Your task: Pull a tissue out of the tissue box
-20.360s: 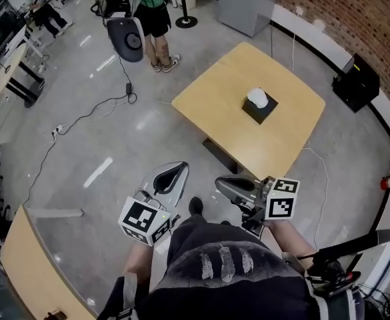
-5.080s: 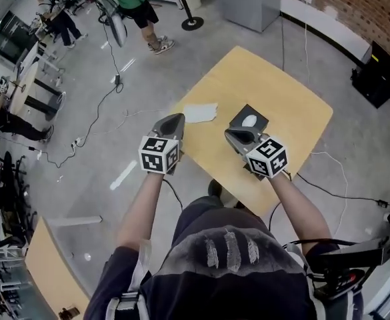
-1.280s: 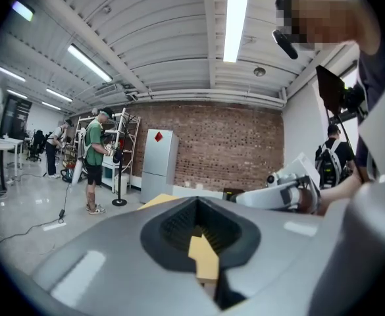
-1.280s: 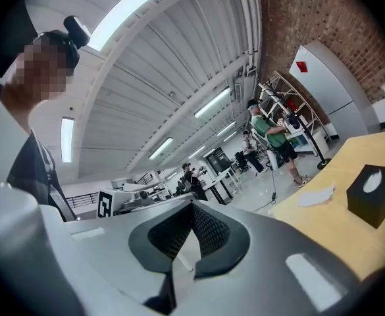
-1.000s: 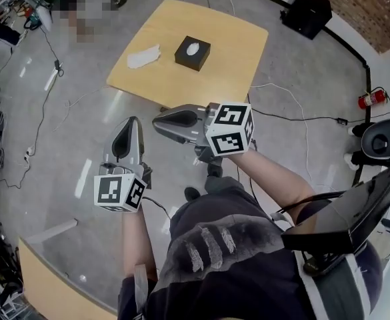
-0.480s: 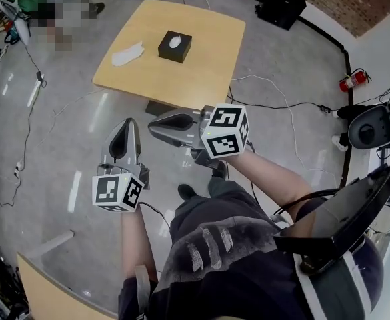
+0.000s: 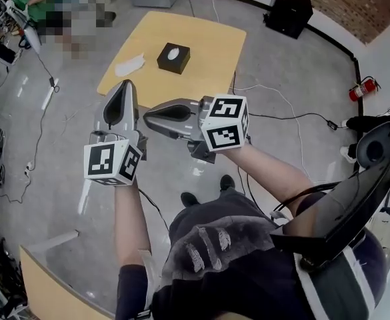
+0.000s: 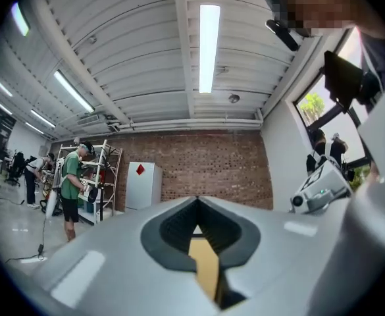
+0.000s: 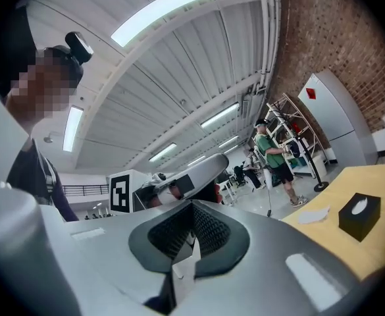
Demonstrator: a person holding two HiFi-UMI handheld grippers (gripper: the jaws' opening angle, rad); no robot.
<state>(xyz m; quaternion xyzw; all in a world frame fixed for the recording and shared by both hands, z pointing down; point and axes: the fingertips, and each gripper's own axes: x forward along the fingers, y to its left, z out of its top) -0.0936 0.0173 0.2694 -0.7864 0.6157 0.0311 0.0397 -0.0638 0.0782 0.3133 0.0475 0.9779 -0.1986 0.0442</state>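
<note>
Tissue box (image 7: 173,58): black, sits on the wooden bench (image 7: 211,42), with white tissue poking out of its top.
Loose tissue (image 7: 130,65): lies flat on the bench, near the box.
Left gripper (image 7: 123,91): held up in the air, well apart from the bench; jaws closed tight, nothing in them.
Right gripper (image 7: 149,119): up beside the left one; jaws closed too, nothing in them.
</note>
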